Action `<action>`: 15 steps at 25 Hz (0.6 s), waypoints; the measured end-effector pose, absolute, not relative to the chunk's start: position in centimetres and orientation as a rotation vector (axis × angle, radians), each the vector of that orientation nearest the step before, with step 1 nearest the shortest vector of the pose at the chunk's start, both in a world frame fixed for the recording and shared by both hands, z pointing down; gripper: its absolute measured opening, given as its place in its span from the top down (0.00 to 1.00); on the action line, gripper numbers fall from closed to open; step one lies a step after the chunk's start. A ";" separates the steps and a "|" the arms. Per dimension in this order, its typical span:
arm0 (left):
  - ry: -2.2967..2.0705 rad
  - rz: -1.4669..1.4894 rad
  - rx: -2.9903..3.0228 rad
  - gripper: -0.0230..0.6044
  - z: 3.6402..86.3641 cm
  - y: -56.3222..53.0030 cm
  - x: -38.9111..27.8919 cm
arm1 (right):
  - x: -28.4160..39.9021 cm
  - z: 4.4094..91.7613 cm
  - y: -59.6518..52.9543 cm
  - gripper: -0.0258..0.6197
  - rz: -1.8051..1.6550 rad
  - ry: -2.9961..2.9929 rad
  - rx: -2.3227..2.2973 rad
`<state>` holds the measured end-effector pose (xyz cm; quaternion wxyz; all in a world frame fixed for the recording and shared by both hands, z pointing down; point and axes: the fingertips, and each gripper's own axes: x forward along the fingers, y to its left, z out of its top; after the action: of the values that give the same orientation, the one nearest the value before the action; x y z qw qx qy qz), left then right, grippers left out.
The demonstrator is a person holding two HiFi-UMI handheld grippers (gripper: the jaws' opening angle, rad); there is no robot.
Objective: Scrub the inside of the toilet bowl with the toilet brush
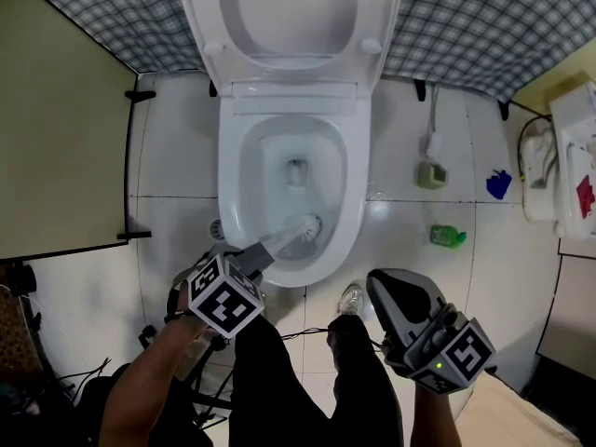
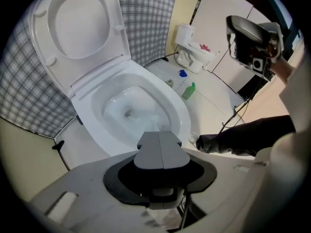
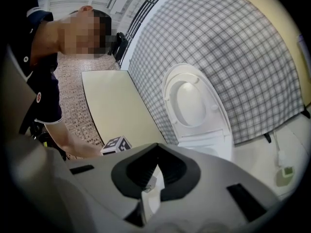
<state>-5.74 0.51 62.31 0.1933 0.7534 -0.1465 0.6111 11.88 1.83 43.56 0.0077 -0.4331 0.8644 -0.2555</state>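
Left gripper (image 1: 258, 255) pinches the toilet brush (image 1: 304, 226), its head down against the near wall of the toilet bowl (image 1: 229, 177). Scrubbing looks under way; next, sweep around the basin. Right gripper (image 1: 382, 290) hangs closed and empty.

Trousers (image 1: 270, 371): long, black.
Sleeve (image 3: 46, 101): short, dark blue, with a small red-and-white patch.
Left gripper (image 1: 259, 254): grey, with a black-and-white marker cube.
Right gripper (image 1: 382, 285): grey and black, same cube, small green light.
Shoe (image 1: 352, 298): maybe pale grey; blurry.
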 end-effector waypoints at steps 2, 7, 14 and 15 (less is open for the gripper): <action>-0.436 1.711 2.095 0.67 63.5 -0.6 -5.5 | 12.2 43.7 1.7 0.96 -0.801 2.703 -1.366; -0.521 1.681 2.018 0.67 66.3 -3.1 -5.5 | 12.5 44.0 1.3 0.96 -0.809 2.707 -1.377; -0.612 1.627 1.918 0.67 70.1 -5.5 -5.3 | 12.0 44.6 0.7 0.96 -0.826 2.709 -1.371; -0.614 1.640 1.914 0.67 70.5 -5.8 -5.1 | 11.9 44.7 0.6 0.96 -0.829 2.708 -1.371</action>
<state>-5.11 -5.77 70.45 0.2701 0.7103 -0.2279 0.6087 11.88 0.59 44.72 -0.0024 -0.4359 0.8606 -0.2635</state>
